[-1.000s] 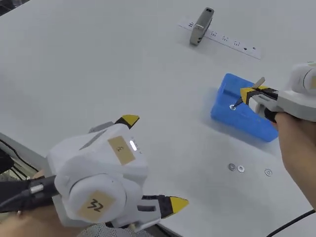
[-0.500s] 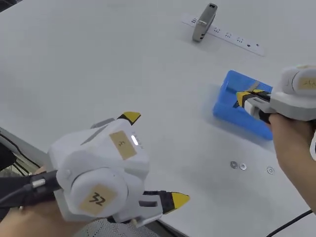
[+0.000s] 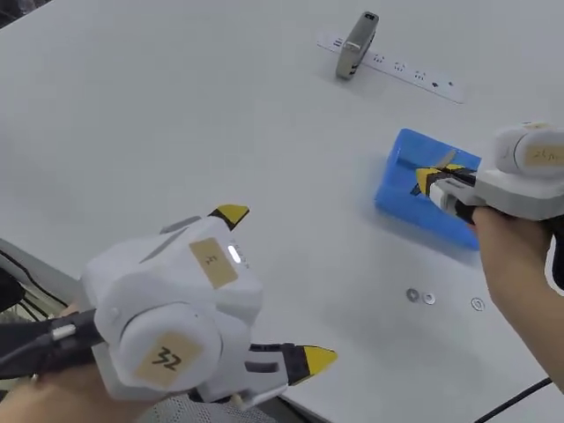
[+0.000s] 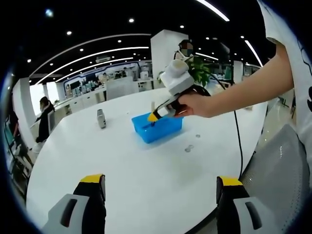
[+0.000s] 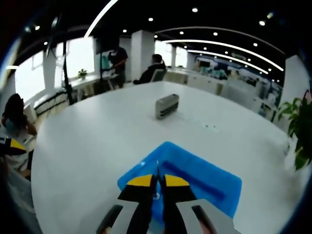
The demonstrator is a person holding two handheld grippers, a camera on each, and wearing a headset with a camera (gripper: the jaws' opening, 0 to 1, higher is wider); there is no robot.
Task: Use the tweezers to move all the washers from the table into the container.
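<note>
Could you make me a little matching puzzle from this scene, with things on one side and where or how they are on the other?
Things:
1 left tool
2 right tool
3 washers
4 grey device

States:
A lying on the table, outside the blue container
B jaws wide open, holding nothing
C beside the power strip
D shut on tweezers over the blue container

Pairs: 1-B, 2-D, 3-A, 4-C.

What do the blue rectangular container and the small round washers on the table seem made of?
Blue rectangular container: probably plastic, going by its uniform saturated colour and smooth glossy walls. Small round washers: likely metal, silvery grey with bright glints, though too small to be sure.
</note>
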